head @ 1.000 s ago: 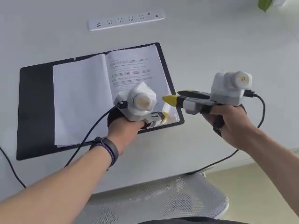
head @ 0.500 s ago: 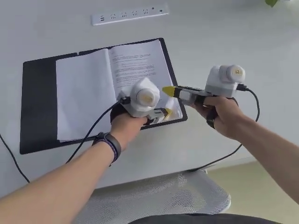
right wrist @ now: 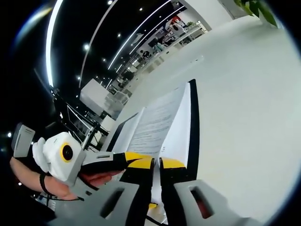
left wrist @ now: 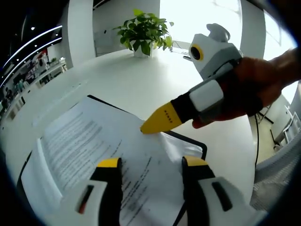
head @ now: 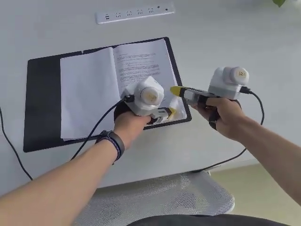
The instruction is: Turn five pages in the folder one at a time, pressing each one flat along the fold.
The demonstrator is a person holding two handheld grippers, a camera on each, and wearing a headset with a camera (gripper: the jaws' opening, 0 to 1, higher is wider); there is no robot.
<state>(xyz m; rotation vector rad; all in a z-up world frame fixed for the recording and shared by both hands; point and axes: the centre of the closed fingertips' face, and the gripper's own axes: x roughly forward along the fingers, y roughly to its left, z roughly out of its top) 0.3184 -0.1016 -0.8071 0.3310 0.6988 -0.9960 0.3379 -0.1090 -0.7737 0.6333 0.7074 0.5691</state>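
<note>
A black folder [head: 41, 108] lies open on the white table, with a blank sheet on its left and a printed page [head: 141, 70] on its right. My left gripper [head: 167, 113] hovers over the printed page's [left wrist: 84, 136] near right corner, and its yellow-tipped jaws [left wrist: 151, 163] stand open with nothing between them. My right gripper [head: 175, 90] comes in from the right with its jaws close together. Its yellow tip [left wrist: 157, 121] touches the page's right edge, where the paper curls up a little. In the right gripper view the narrow jaws [right wrist: 155, 163] point along the folder [right wrist: 194, 127].
A white power strip [head: 134, 12] lies beyond the folder at the back of the table. A potted plant [left wrist: 143, 34] stands far off on the table. Black cables [head: 91, 134] trail from both grippers. A mesh chair seat [head: 160, 200] sits below the table's front edge.
The right gripper has moved left, from beside the folder's edge onto the printed page's right edge. The left gripper has stayed over the page's near right corner. The head camera shifted slightly.
</note>
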